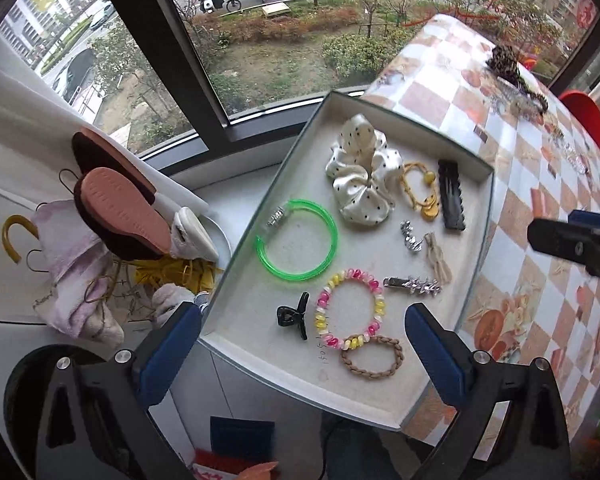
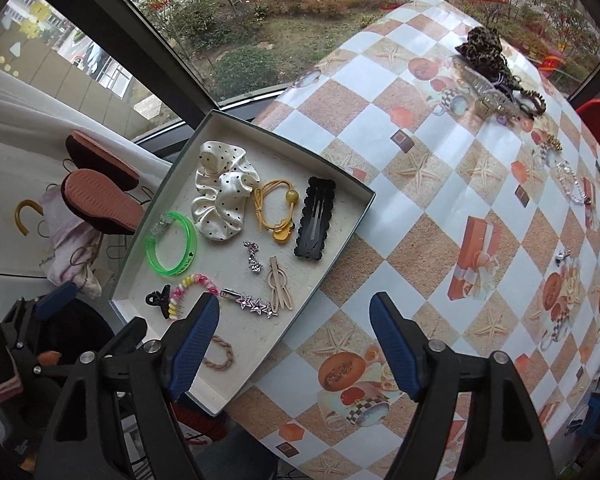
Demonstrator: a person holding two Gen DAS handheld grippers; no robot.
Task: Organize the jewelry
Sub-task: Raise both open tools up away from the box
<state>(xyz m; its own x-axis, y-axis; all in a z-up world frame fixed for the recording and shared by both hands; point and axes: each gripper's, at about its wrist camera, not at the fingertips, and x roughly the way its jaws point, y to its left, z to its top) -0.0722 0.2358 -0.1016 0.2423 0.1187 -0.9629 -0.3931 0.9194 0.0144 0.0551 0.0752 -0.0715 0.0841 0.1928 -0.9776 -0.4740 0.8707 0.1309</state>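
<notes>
Both grippers hung spread and empty above the tray (image 1: pixel 448 394): my left gripper (image 1: pixel 304 356) straddled the near corner, nothing between its pads, and my right gripper (image 2: pixel 294 350) stood just past the tray's right rim, over the tablecloth (image 2: pixel 440 208), also pinching nothing. Inside the tray lay the scrunchie (image 1: pixel 362 170) toward the far end, the green bangle (image 1: pixel 298 240) left of it, the yellow tie (image 1: pixel 420 192) and black clip (image 1: pixel 451 196) to its right, and nearer me the beaded bracelet (image 1: pixel 350 308), resting on the braided band (image 1: pixel 372 358), the claw clip (image 1: pixel 294 316) and the star clip (image 1: pixel 414 286). More jewelry waited well beyond the tray at the table's far end, a leopard scrunchie (image 2: pixel 486 52) piled with clips, and a clear bracelet (image 2: pixel 572 184) apart from it to the right. I judged the risks lay there: the pile was tangled, so one pinch might drag several pieces or drop one off the table's curved edge. The clear bracelet was thin and glossy, likely to slip from the pads. The tray also overhung the table on its left, so pressing down on that side could tip it toward the clutter below.
</notes>
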